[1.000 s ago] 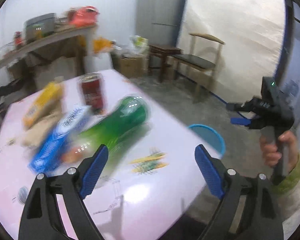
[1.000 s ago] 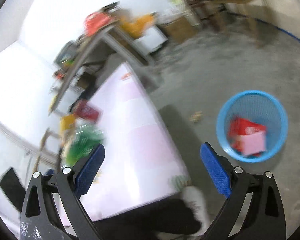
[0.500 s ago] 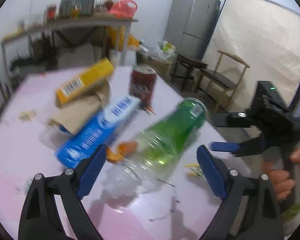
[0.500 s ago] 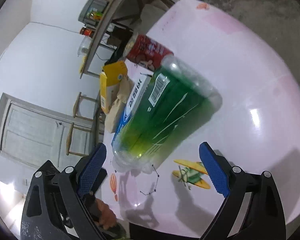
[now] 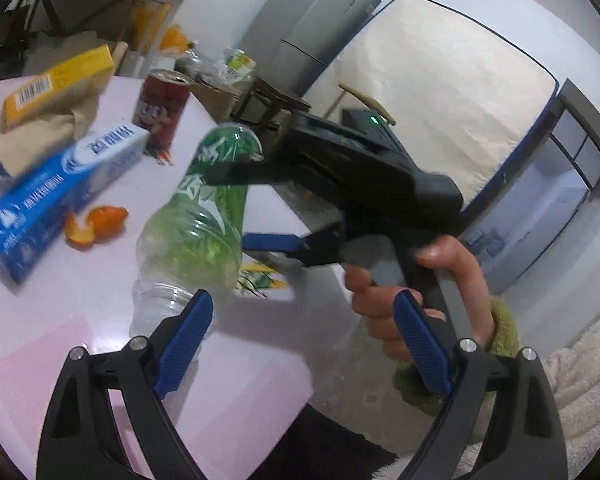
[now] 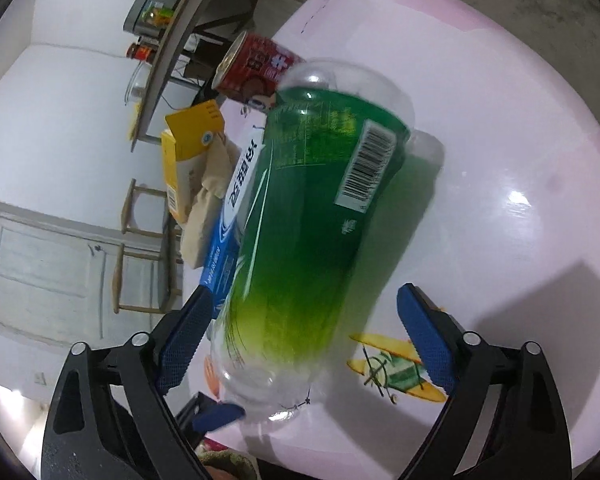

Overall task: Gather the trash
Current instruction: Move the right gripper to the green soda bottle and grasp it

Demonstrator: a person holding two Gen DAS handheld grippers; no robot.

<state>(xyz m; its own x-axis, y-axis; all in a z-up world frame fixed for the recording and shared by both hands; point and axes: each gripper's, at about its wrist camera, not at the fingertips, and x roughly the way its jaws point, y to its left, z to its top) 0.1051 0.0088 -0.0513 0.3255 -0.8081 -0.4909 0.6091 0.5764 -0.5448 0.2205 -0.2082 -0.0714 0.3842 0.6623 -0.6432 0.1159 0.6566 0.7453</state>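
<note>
Left wrist view: the left tongs (image 5: 302,330) are standing wide apart with nothing between the blue pads, hanging over the near edge of the pale pink tabletop (image 5: 100,288). Just ahead of the left-hand pad, a clear plastic bottle with a green label (image 5: 198,216) is lying on its side, its neck end toward these tongs. Beyond it to the left, a long blue and white carton (image 5: 60,192) is lying, with orange peel (image 5: 96,224) just beside it. Further off, a dark red drink can (image 5: 162,106) is standing upright, and a yellow box (image 5: 56,84) is resting on crumpled brown paper (image 5: 40,136). To the right, a hand (image 5: 416,292) in a green cuff is gripping the right tongs (image 5: 236,204), whose fingers are reaching either side of the bottle.

Right wrist view: the right tongs (image 6: 302,344) are closing but open, pads on either side of the green-labelled bottle (image 6: 316,232) without visibly pressing on it. The bottle is lying between them, running away from the tongs toward the red can (image 6: 256,70). The blue carton (image 6: 230,236) is lying along its left, the yellow box (image 6: 184,160) beyond. An aeroplane sticker (image 6: 392,368) is showing beside the right pad.
</note>
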